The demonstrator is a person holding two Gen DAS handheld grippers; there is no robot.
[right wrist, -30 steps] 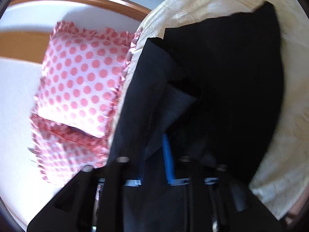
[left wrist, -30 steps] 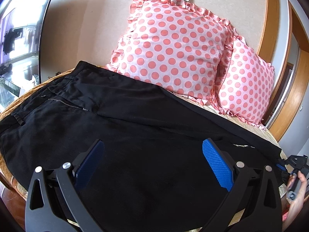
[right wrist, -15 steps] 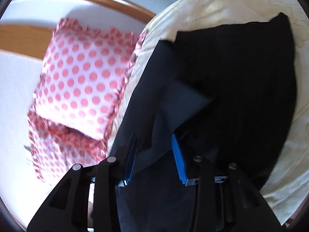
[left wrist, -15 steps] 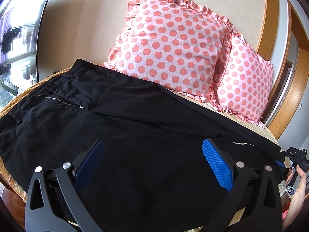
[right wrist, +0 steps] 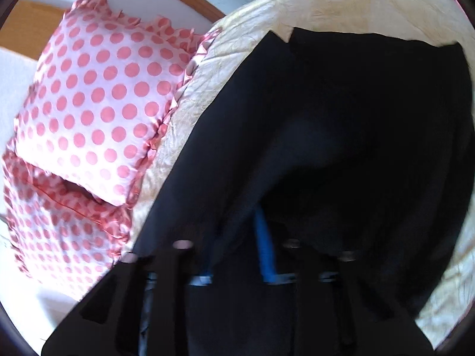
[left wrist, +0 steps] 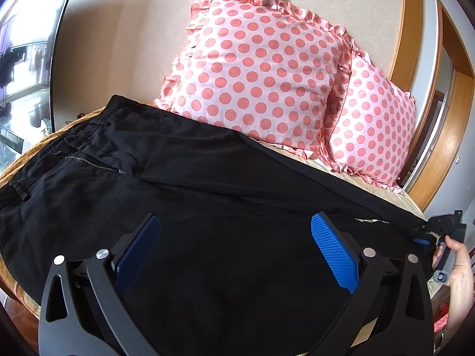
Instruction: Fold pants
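Pants (left wrist: 207,207): black, spread flat across the bed (right wrist: 341,9), waistband and zipper at the end farthest from the two polka-dot pillows' right side, legs running past the front of the pillows (left wrist: 261,68).
Far leg: its cuff end is lifted off the bed, just beyond the smaller pillow (left wrist: 374,124), drawn into a taut line.
Left gripper (left wrist: 237,249): fingers wide apart, holding nothing, hovering above the thigh area in front of the big pillow.
Right gripper (right wrist: 237,237): blue pads close together with dark cloth between them; it looks pinched on the leg cuff, though blur hides the exact contact.
Right hand (left wrist: 457,267): seen at the edge of the left view, working the handle.
Feel, as a judgement: soft, limp woven cloth, light, not slippery or fragile; it will sag and crease wherever it is unsupported.
Where to grip, as a judgement: hems, waistband and side seams, where layers are thick enough to pinch; a second hold near the waistband, away from the pillows, should keep the fold square.
Risk: one-point hold lets the leg twist.
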